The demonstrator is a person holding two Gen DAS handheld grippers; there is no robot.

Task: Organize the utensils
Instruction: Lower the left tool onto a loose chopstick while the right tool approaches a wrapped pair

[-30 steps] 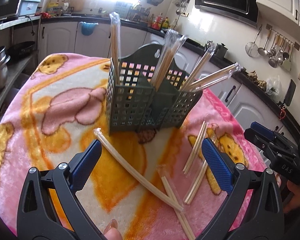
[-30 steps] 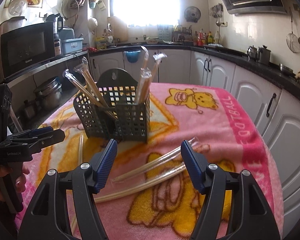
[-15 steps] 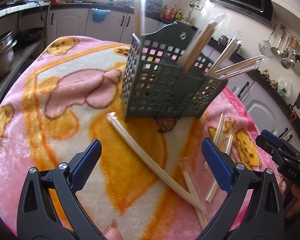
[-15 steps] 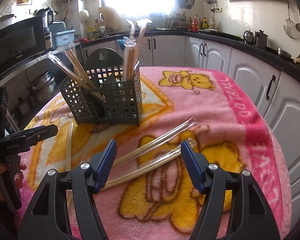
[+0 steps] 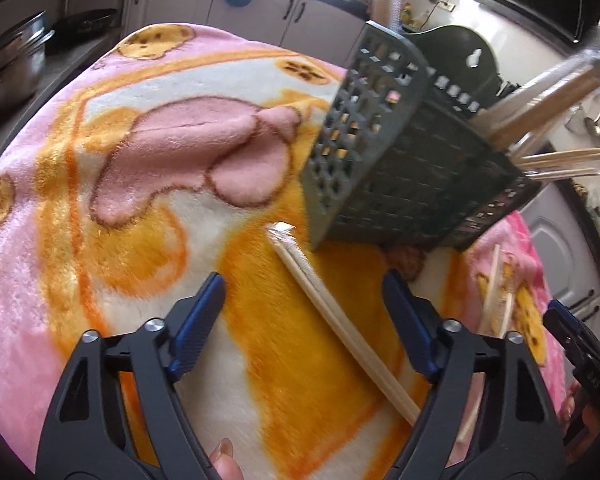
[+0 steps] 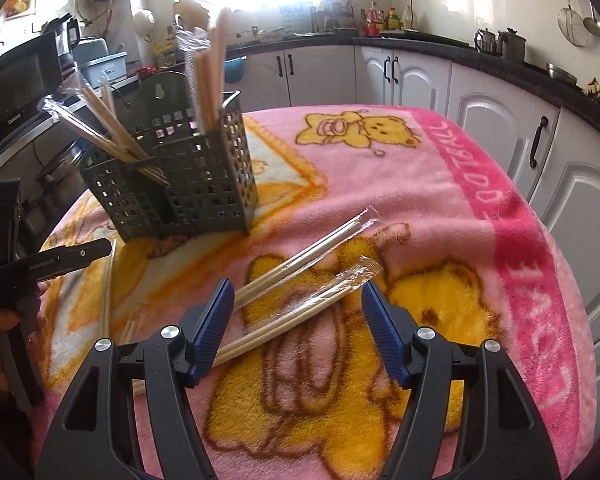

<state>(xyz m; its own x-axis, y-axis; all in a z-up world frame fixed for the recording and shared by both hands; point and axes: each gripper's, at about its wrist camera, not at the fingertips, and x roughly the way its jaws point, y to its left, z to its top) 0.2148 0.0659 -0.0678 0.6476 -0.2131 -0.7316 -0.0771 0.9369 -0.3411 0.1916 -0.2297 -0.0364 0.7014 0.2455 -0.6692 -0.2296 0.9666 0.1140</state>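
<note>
A dark green slotted utensil caddy (image 5: 400, 172) (image 6: 180, 184) stands on the pink and orange blanket and holds several wrapped chopstick pairs. My left gripper (image 5: 304, 320) is open, low over a wrapped chopstick pair (image 5: 340, 324) that lies between its fingers. My right gripper (image 6: 296, 320) is open, just above two wrapped chopstick pairs (image 6: 300, 264) (image 6: 300, 312) lying side by side. The left gripper also shows at the left edge of the right wrist view (image 6: 40, 264).
More loose chopstick pairs lie to the right in the left wrist view (image 5: 496, 292) and at the left in the right wrist view (image 6: 108, 288). The blanket (image 6: 440, 184) drops off at the table edges. White kitchen cabinets (image 6: 500, 92) surround the table.
Both grippers have moved forward and down toward the blanket. The caddy looms larger in the left view. Both stay open.
</note>
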